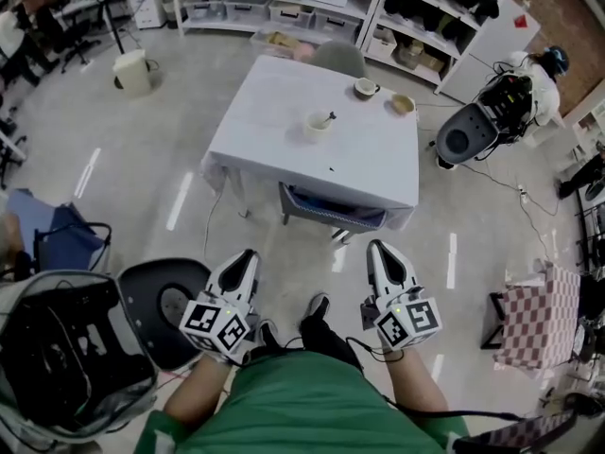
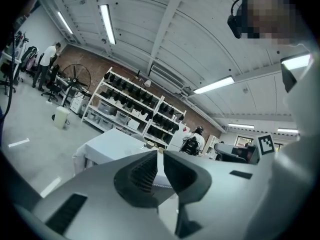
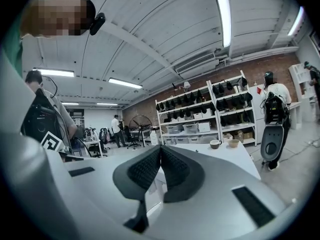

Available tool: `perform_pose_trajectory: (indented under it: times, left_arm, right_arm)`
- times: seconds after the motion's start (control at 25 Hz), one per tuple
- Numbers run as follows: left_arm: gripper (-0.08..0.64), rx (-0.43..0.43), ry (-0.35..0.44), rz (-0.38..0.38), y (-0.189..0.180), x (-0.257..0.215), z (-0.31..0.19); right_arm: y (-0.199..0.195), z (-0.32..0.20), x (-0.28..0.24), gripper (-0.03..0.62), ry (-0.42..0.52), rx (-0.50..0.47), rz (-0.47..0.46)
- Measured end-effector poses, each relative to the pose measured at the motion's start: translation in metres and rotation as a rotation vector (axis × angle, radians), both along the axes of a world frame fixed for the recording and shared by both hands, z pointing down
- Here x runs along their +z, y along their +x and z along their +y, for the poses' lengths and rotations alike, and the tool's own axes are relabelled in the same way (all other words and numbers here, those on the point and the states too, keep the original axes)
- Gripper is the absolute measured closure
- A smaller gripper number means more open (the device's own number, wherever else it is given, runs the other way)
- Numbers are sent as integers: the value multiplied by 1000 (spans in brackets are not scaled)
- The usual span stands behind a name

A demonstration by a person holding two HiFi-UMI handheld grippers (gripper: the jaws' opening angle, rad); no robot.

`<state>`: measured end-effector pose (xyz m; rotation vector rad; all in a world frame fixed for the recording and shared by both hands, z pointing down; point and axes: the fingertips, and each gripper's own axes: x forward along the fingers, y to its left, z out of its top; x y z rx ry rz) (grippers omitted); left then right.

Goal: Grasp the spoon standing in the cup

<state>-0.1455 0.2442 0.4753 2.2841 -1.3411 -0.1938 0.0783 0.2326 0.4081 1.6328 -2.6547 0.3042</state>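
I hold the left hand-held gripper (image 1: 248, 256) and right hand-held gripper (image 1: 378, 247) closed, empty; the cup (image 1: 315, 129) stands well ahead between them on the counter (image 1: 369, 164), spoon (image 1: 328, 117) tilting right.

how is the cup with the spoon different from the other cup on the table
The cup with the spoon has a spoon standing in it; the far cup shows nothing sticking out. The cup with the spoon sits near the middle of the table; the far cup is by the far edge, beside a tan bowl. The far cup looks dark inside, the other pale. Both are small and upright.
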Motion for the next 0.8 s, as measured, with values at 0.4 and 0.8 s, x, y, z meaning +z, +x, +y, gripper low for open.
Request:
perform_pose_trajectory:
  times: [0.4,0.8]
  left_arm:
    - [509,-8,8,-62,2,9,-97]
    - [509,-12,79,-153,78,22,-184]
  right_arm:
    - [-7,-105,23,569,-7,-46,-62]
    - [65,-174,61,569,-7,-83,-108]
